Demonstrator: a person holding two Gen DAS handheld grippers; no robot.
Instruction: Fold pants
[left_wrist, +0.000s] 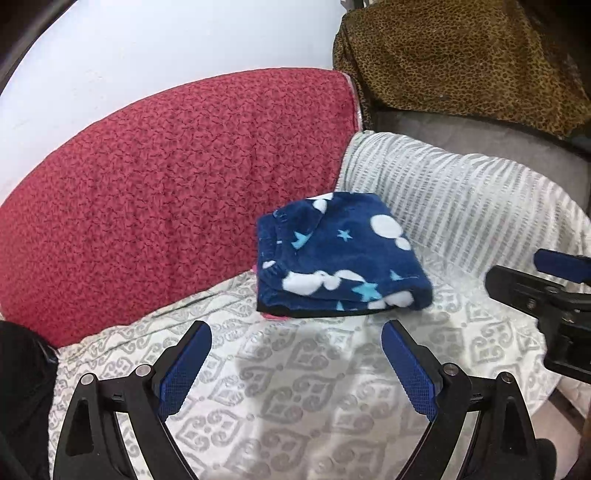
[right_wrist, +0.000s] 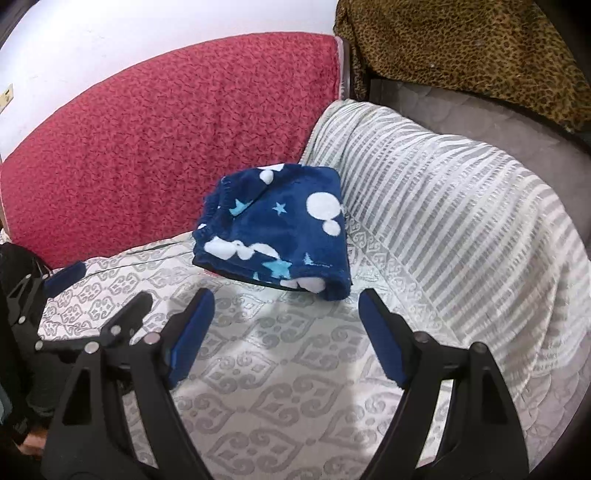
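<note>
**Operator:** Left wrist view: I see the pants (left_wrist: 340, 258) at centre frame, already reduced to a compact, thick rectangle of navy fleece with white and pale-blue shapes. They rest on the patterned bedspread (left_wrist: 295, 387), beside the red cushion (left_wrist: 166, 184) at left and the striped pillow (left_wrist: 461, 206) at right.

**Supervisor:** Report claw state, both units.

**Operator:** Left gripper (left_wrist: 295, 354): jaws spread wide, nothing between them, positioned at lower centre, clear of the garment. Right gripper (right_wrist: 286, 317): likewise spread wide and empty, short of the bundle's near edge. From the left wrist view, the right unit appears at the right edge of the frame, apart from the fabric.

**Supervisor:** Task progress?

**Operator:** My assessment: folding is essentially complete. In the right wrist view the pants (right_wrist: 273, 229) show stacked layers along the lower edge and a gathered waistband at the upper left of the bundle. A thin strip of pink shows beneath the lower-left corner; I cannot identify it.

**Supervisor:** Remaining work?

**Operator:** At most, squaring the lower-right corner, which bulges slightly. Otherwise none that I can determine.
</note>
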